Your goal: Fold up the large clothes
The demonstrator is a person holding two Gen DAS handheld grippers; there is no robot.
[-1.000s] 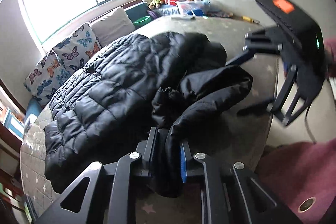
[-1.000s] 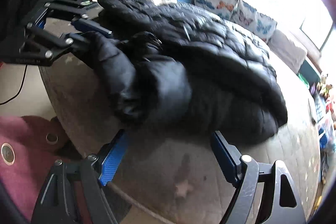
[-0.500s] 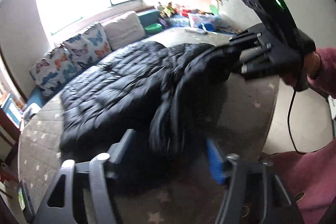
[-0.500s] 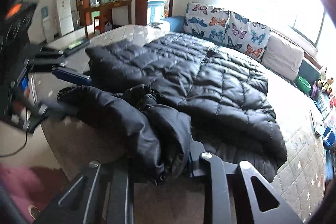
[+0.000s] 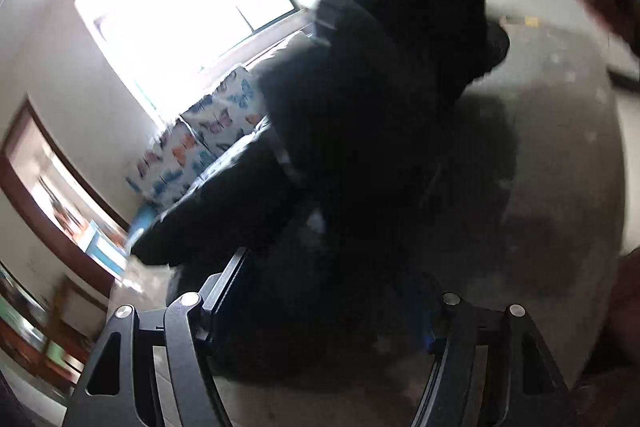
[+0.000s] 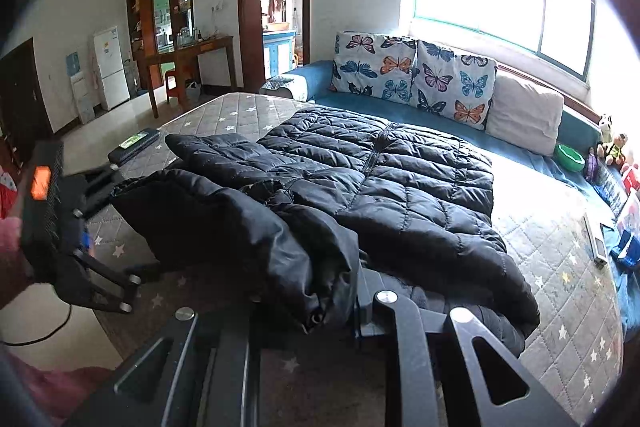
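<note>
Right wrist view shows the black puffer jacket [image 6: 384, 179] lying on the bed [image 6: 568, 291], a grey mattress with small stars. Its body is spread flat toward the far side, near the butterfly cushions [image 6: 416, 75], and its long axis runs from the near left to the far right. One sleeve [image 6: 248, 235] is folded back on the near side, and its end hangs between the fingers of the right gripper [image 6: 328, 311]. These fingers have just been closing and they now pinch the cuff of the sleeve; the fabric bunches where they press.

The left gripper [image 6: 100, 259] is at the left edge of this view, near the other end of the same sleeve, close to the shoulder part. In the left wrist view the picture is blurred and very dark, with the jacket [image 5: 360, 147] filling most of it. The fingers [image 5: 224, 291] of the left gripper [image 5: 336, 311] stand apart, and they have just been closing a little. Dark fabric seems to lie between them, but I cannot tell if they press on it.

So the sleeve stretches between the two hands, the right hand at the cuff and the left hand nearer to the shoulder. I judge that the coming move is to carry the sleeve over the flat body, toward the far right, and for this the right hand is the one that already holds the cloth.
</note>
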